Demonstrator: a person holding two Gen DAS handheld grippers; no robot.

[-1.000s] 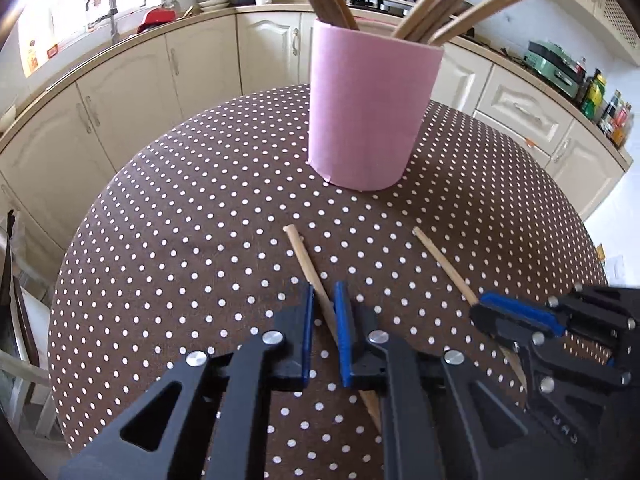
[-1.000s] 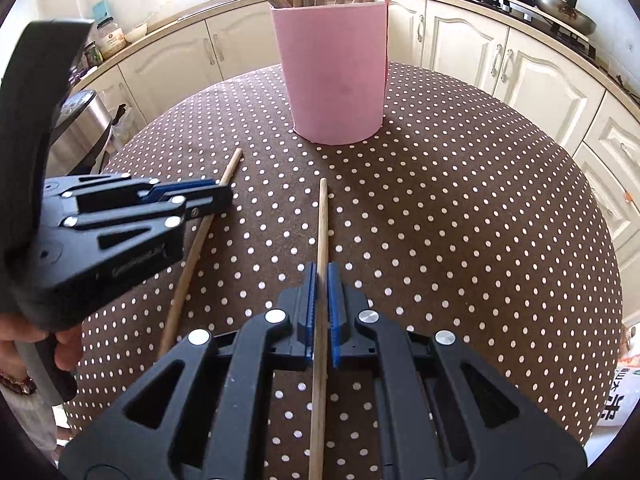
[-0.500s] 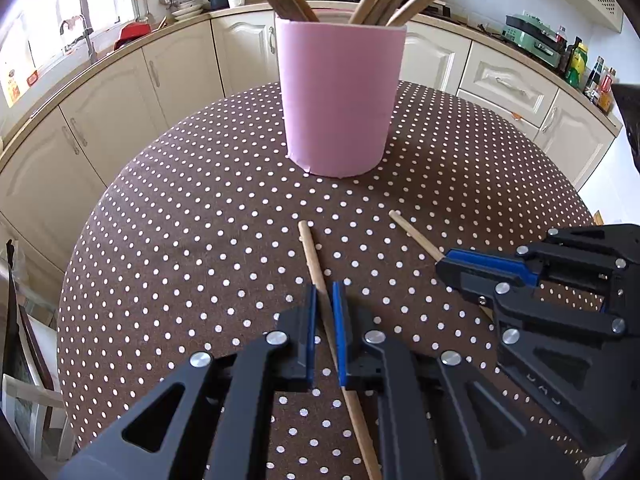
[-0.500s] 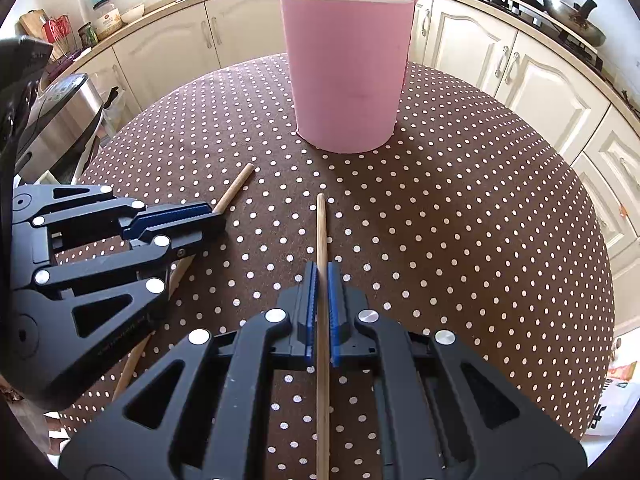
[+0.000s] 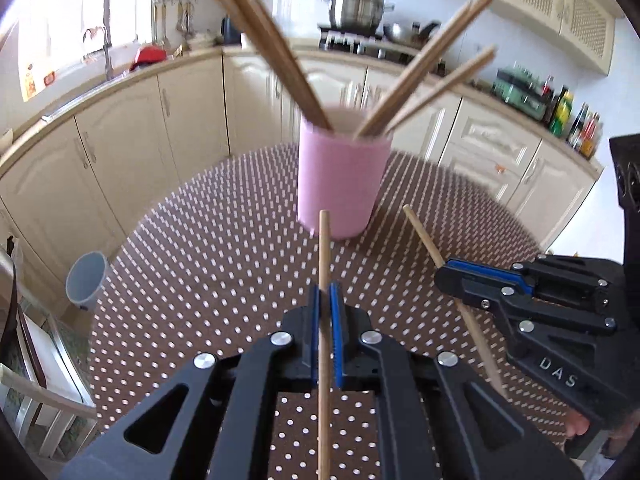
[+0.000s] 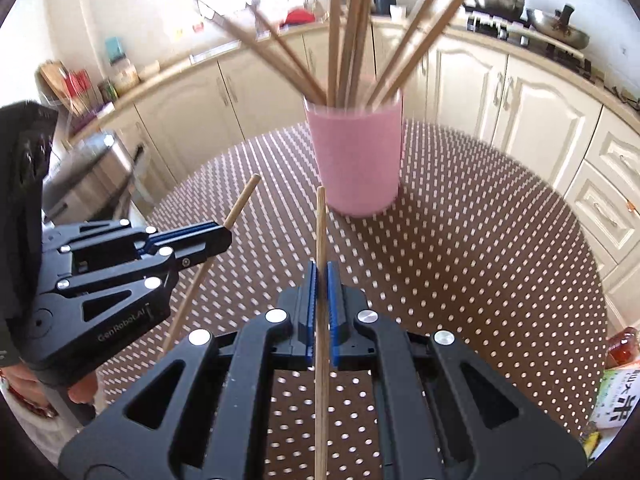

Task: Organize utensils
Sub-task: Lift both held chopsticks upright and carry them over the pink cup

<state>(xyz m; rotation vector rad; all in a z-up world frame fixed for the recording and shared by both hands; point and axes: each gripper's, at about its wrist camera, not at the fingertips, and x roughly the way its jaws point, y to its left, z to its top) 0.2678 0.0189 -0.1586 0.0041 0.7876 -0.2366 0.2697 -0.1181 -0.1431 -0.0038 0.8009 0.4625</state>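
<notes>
A pink cup holding several wooden chopsticks stands on the round brown polka-dot table; it also shows in the right wrist view. My left gripper is shut on one wooden chopstick, lifted off the table and pointing at the cup. My right gripper is shut on another chopstick, also raised and pointing at the cup. The right gripper shows at the right of the left wrist view, the left gripper at the left of the right wrist view.
Cream kitchen cabinets curve behind the table. A grey bin stands on the floor at left. A stove with pots is on the counter. A steel bin stands left of the table.
Both grippers have closed on their chopsticks and lifted them off the table. Both views now sit higher and tilt up, with the cup farther away.
</notes>
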